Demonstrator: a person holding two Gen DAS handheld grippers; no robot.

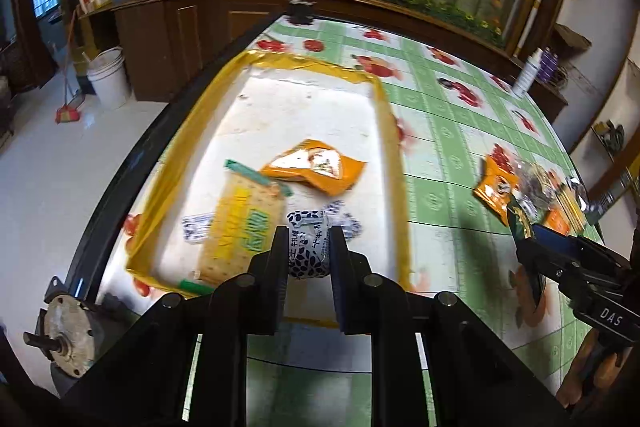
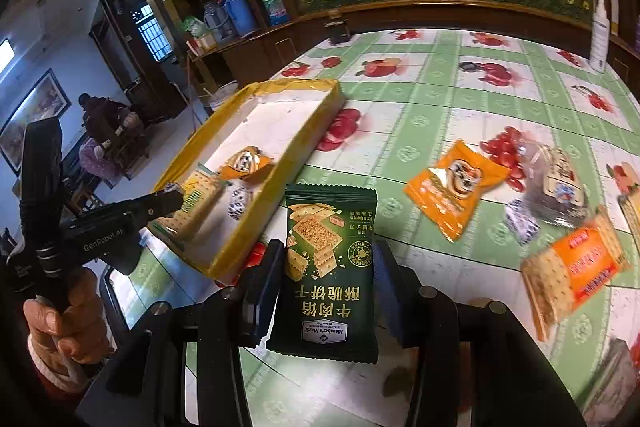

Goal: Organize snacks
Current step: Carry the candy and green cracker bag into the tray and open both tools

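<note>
My left gripper [image 1: 308, 247] is shut on a small blue-and-white wrapped candy [image 1: 308, 247], held over the near end of the yellow-rimmed white tray [image 1: 312, 65]. In the tray lie a cracker pack [image 1: 244, 219], an orange snack packet [image 1: 316, 167] and another blue-white candy [image 1: 196, 227]. My right gripper [image 2: 330, 263] is shut on a dark green cracker packet [image 2: 330, 259], held above the table just right of the tray [image 2: 320, 115]. The left gripper [image 2: 168, 201] shows over the tray in the right wrist view.
On the green fruit-print tablecloth [image 2: 440, 99] to the right lie an orange packet [image 2: 452, 187], a clear-wrapped snack [image 2: 552, 183], a blue-white candy [image 2: 520, 223] and an orange cracker pack [image 2: 572, 267]. A white bottle [image 2: 600, 35] stands at the far right. A dark jar [image 2: 338, 29] stands at the far edge.
</note>
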